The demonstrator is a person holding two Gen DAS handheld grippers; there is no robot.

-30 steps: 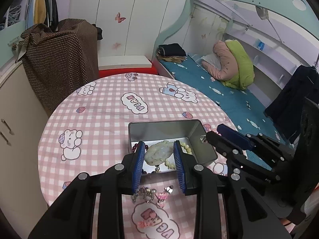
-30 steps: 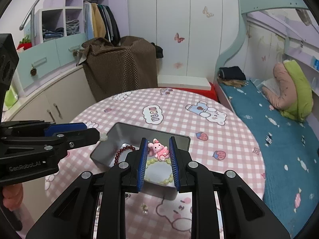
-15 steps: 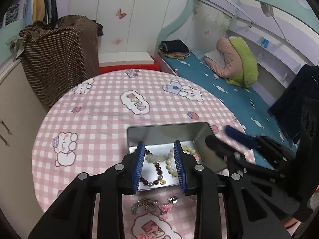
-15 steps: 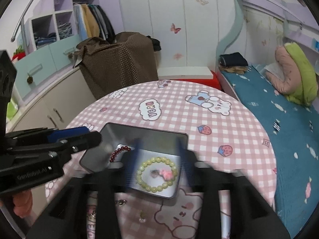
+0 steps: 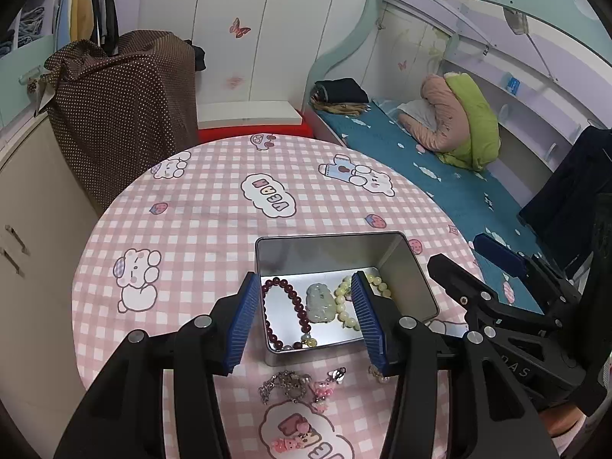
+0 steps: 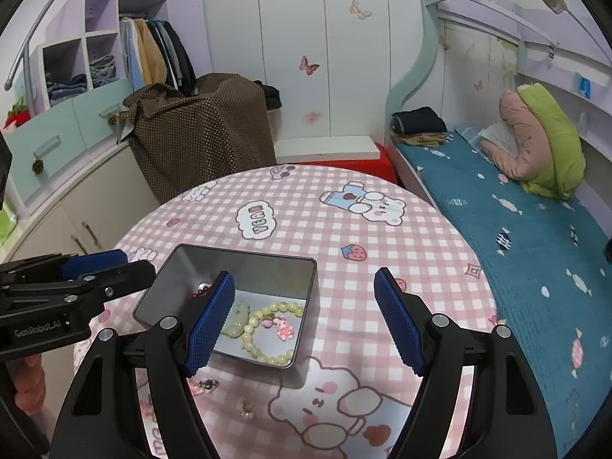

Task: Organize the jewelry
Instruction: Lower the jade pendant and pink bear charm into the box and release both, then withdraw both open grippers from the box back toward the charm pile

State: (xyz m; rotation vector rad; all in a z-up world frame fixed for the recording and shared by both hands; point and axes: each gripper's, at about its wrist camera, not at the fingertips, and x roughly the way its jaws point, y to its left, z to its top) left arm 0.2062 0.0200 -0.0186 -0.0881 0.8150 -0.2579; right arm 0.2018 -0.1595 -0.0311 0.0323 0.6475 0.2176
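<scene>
With both claws, left and right, apart and empty over the tin, the loose charms on the near surface look next to pick.

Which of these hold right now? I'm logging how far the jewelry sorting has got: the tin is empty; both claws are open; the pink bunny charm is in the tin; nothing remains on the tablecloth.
1. The metal tin is empty. False: it holds a dark red bead bracelet, a pale green pendant and a yellow-green bead bracelet.
2. The left claw and right claw are both open. True.
3. The pink bunny charm lies in the tin. True.
4. Nothing remains on the tablecloth. False: a silver chain and small pink charms lie before the tin.
</scene>
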